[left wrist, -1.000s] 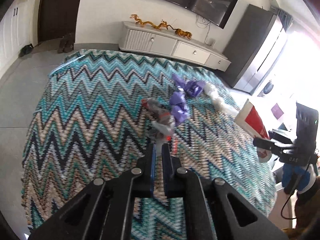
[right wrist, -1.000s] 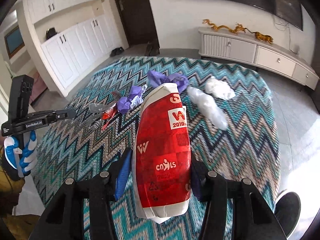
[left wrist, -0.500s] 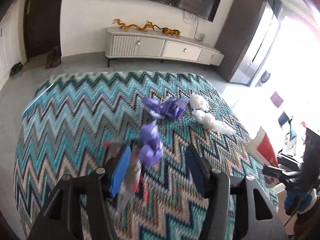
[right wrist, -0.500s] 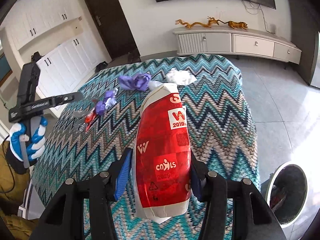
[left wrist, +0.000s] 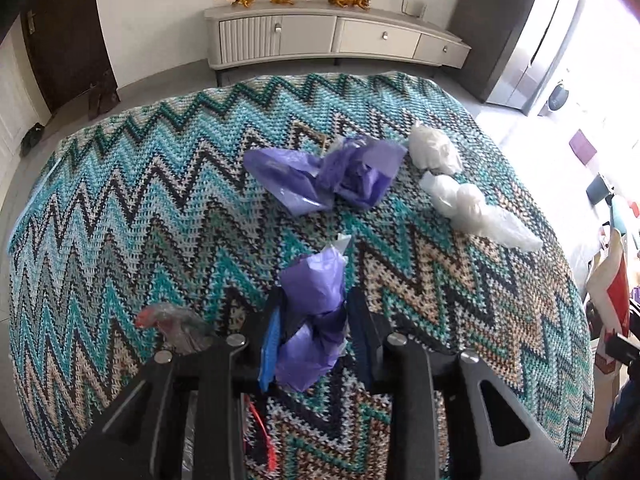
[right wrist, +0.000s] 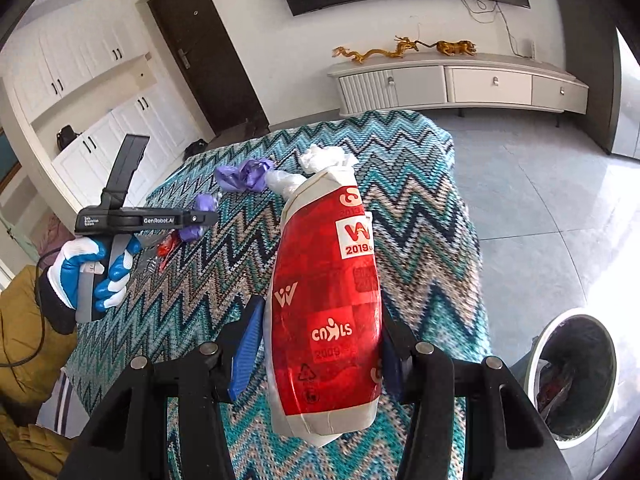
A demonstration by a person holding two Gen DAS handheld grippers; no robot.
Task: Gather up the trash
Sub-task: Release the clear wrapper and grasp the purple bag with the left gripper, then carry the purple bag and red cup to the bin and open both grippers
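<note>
My left gripper (left wrist: pixel 314 330) has its jaws around a small crumpled purple bag (left wrist: pixel 312 320) on the zigzag blanket (left wrist: pixel 120 208); the jaws stand apart and I cannot tell if they press it. A clear and red wrapper (left wrist: pixel 172 320) lies just left of it. A larger purple bag (left wrist: pixel 324 176) and two white plastic bags (left wrist: pixel 460 196) lie farther off. My right gripper (right wrist: pixel 316 336) is shut on a red and white paper bag (right wrist: pixel 328 296), held above the blanket's edge. The left gripper also shows in the right wrist view (right wrist: pixel 200 218).
A round trash bin (right wrist: pixel 576 376) with a dark liner stands on the tiled floor at the lower right of the right wrist view. A white TV cabinet (left wrist: pixel 332 38) with gold dragon figures runs along the far wall. A dark door (right wrist: pixel 204 48) is at the back left.
My left gripper let go of the clear and red wrapper, opened, and moved forward around the small purple bag. My right gripper swung right with the red bag, bringing the trash bin into view.
</note>
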